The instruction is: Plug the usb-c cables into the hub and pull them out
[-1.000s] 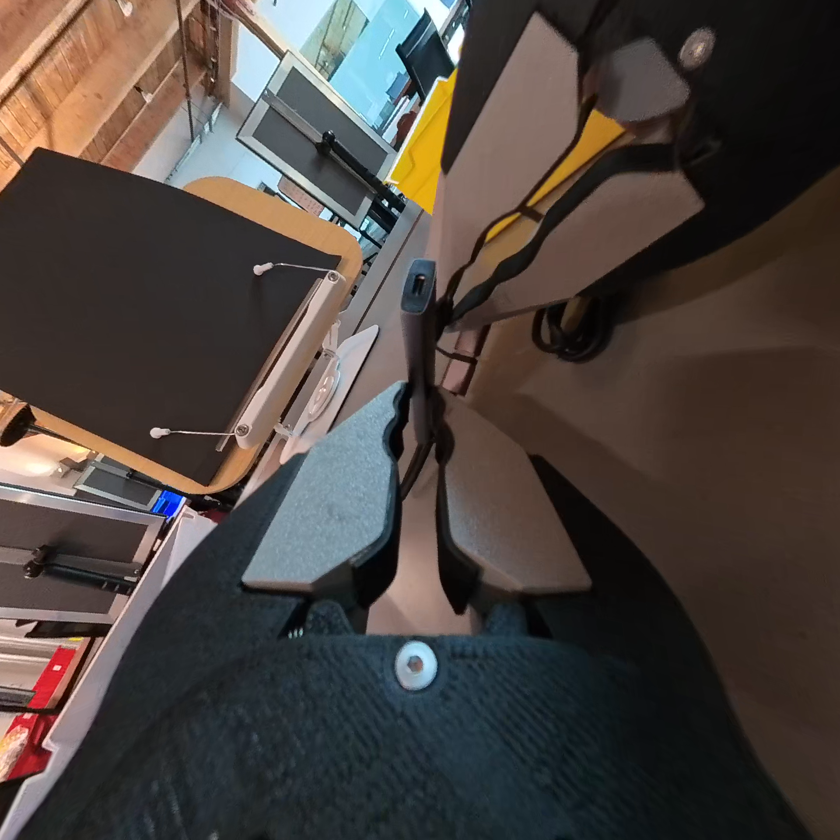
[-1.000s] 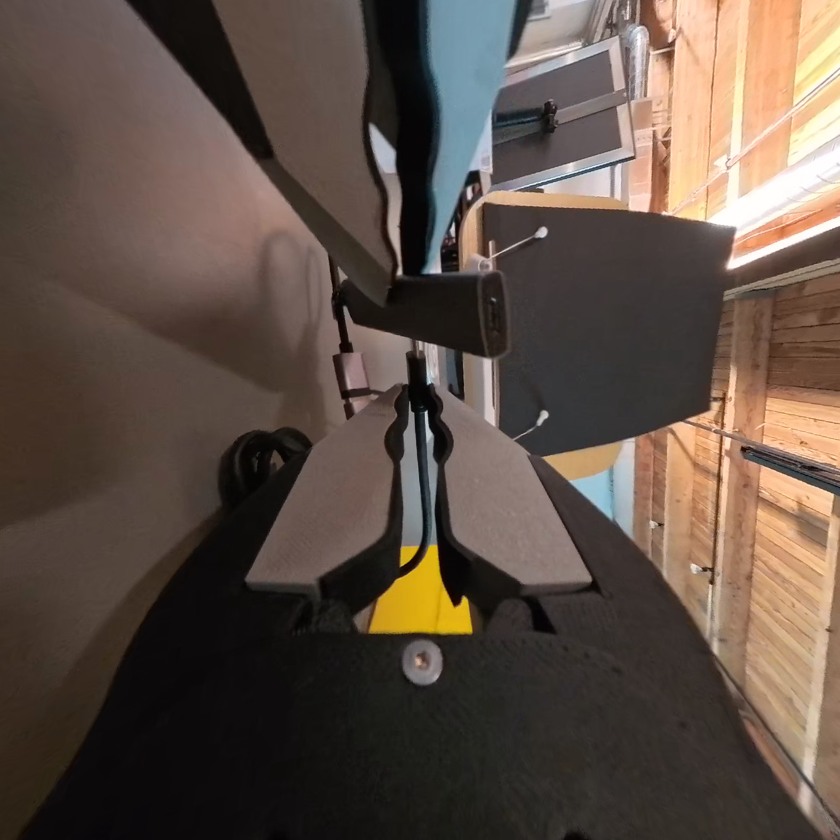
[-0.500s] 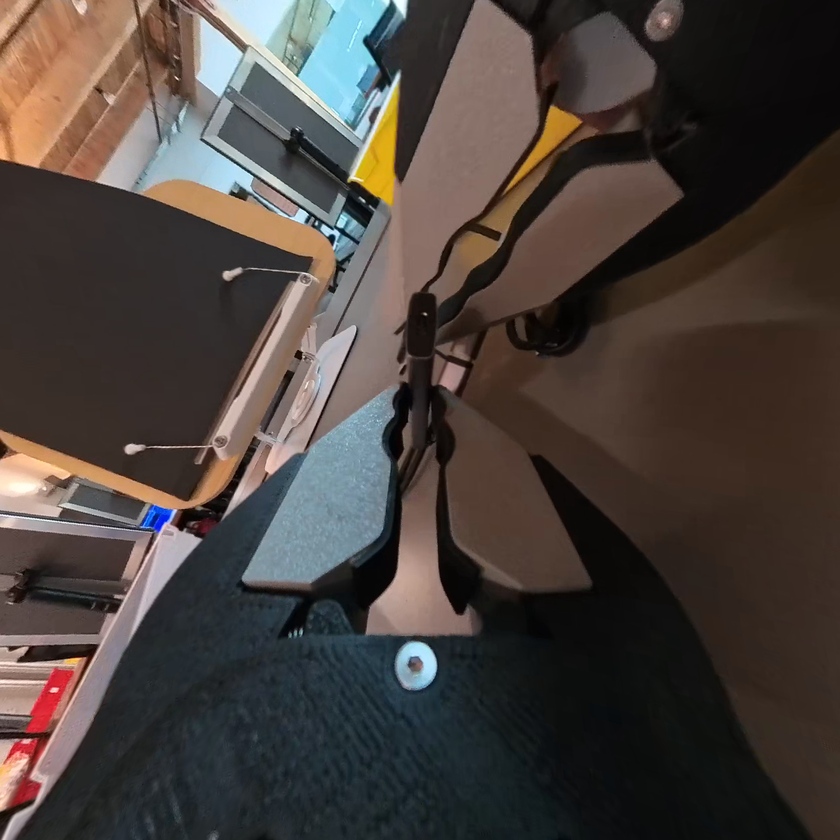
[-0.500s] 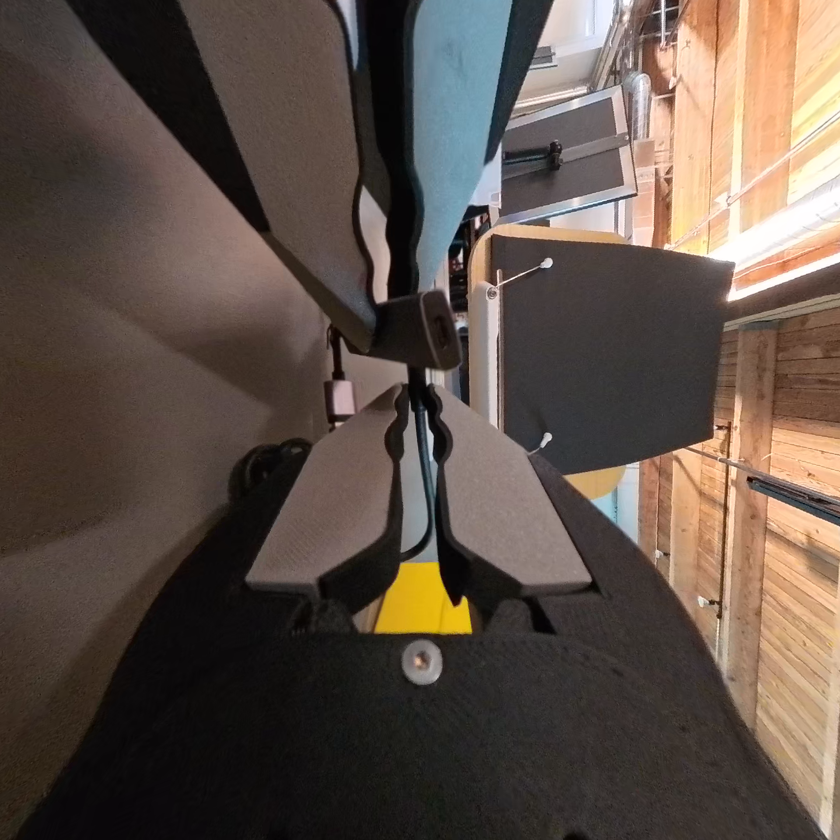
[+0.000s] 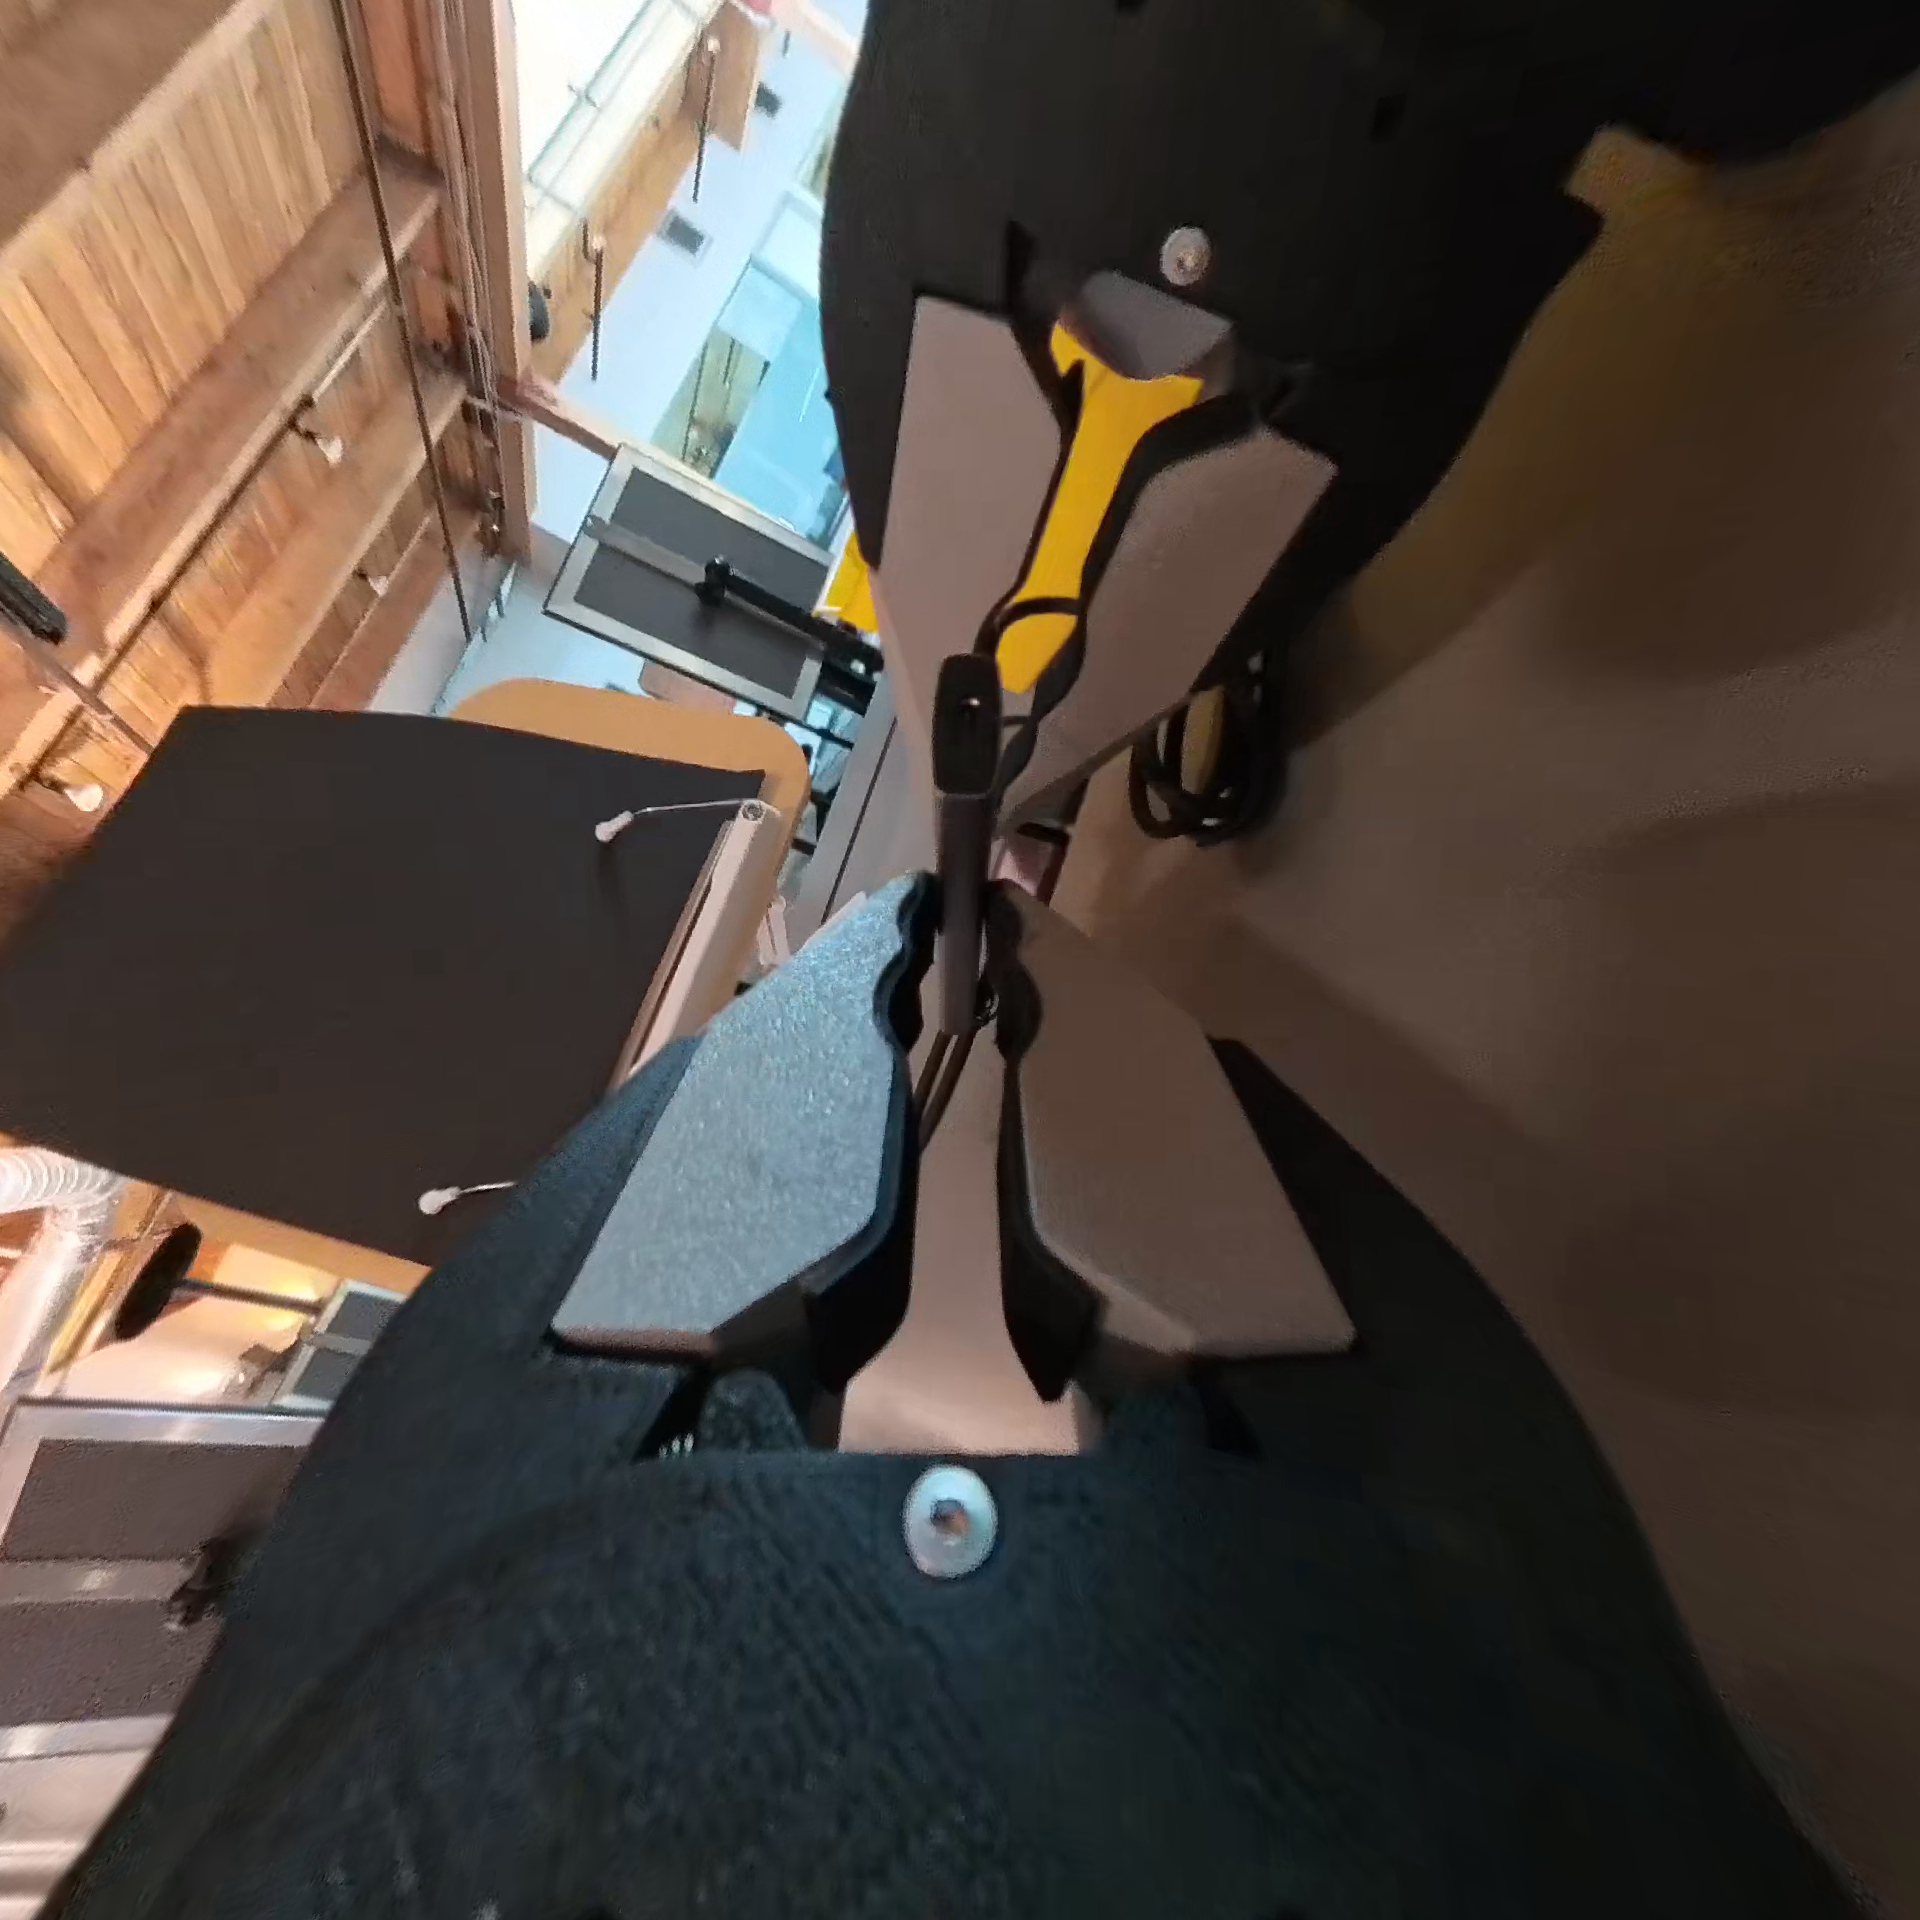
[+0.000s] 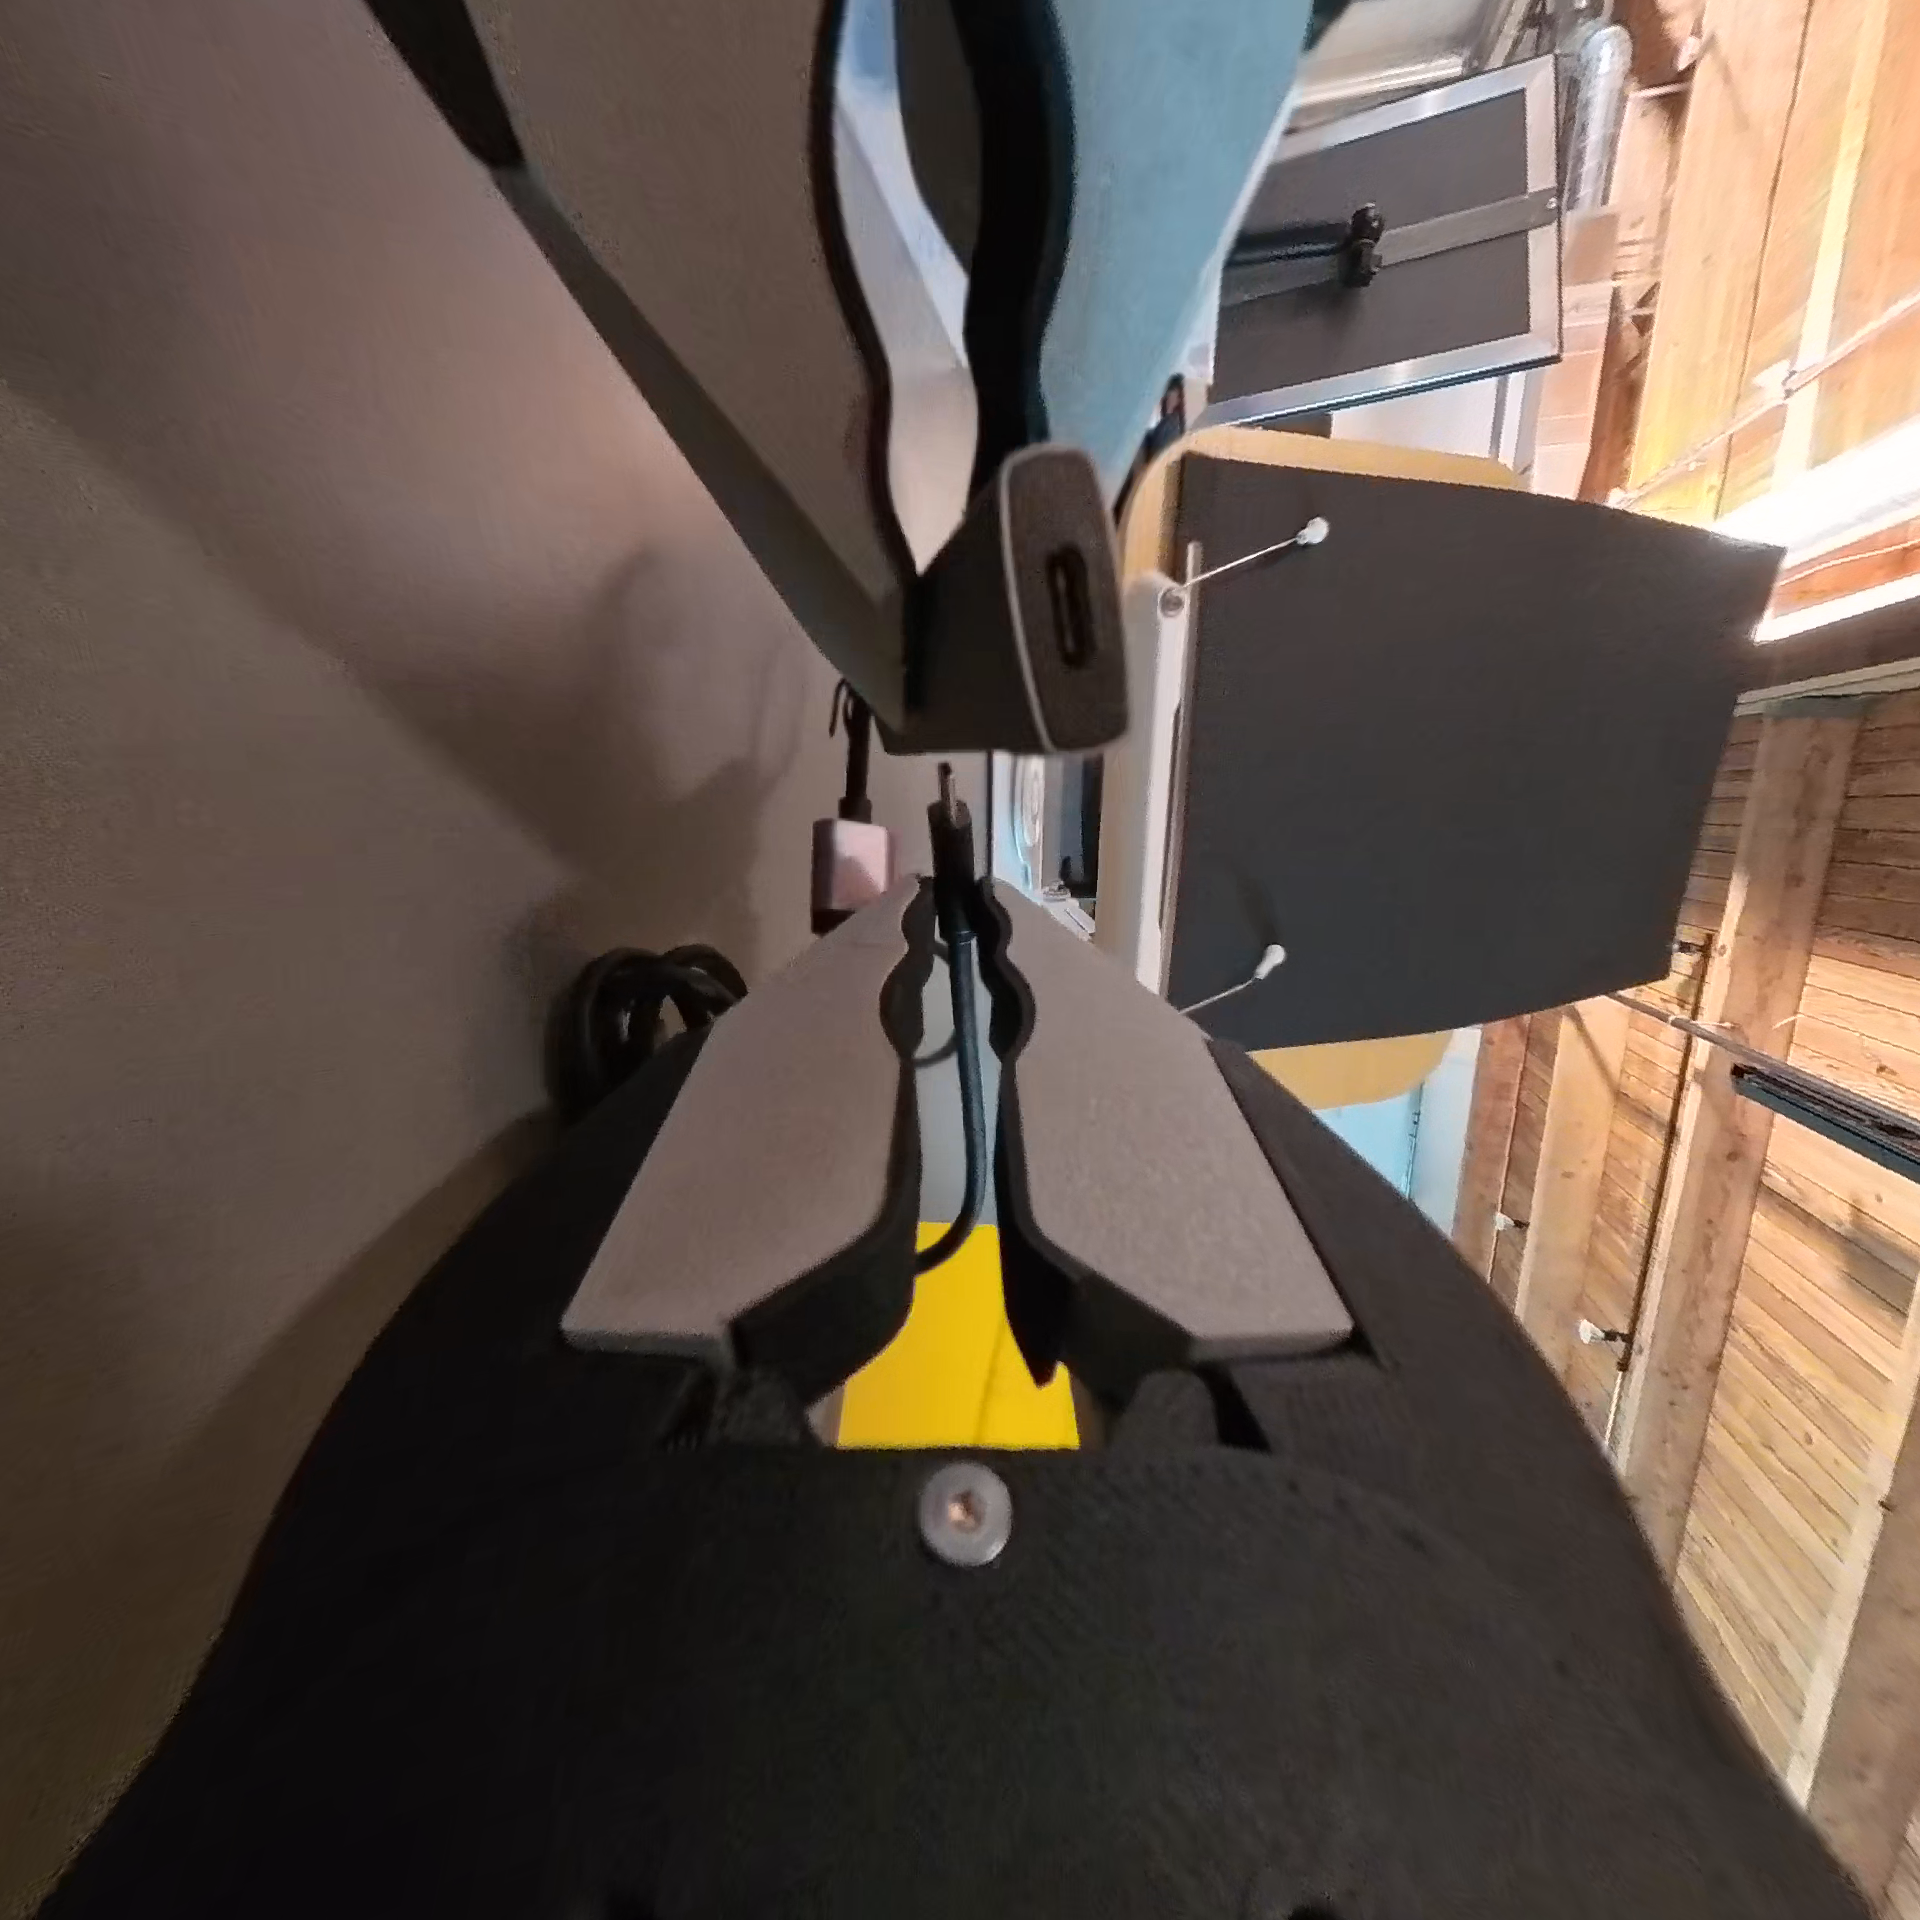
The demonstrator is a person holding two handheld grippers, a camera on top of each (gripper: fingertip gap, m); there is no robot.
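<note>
In the left wrist view we hold the left gripper closed on the hub, a slim dark grey bar that stands out forward from between the fingertips, with its end port facing the other tool. Beyond it, our right gripper points toward us, above the beige table where a coiled black cable lies. In the right wrist view the right gripper is closed on the usb-c cable; its metal plug sticks out past the tips, just below the hub and apart from it, not in the port. A pink adapter lies on the table to the left of the plug.
</note>
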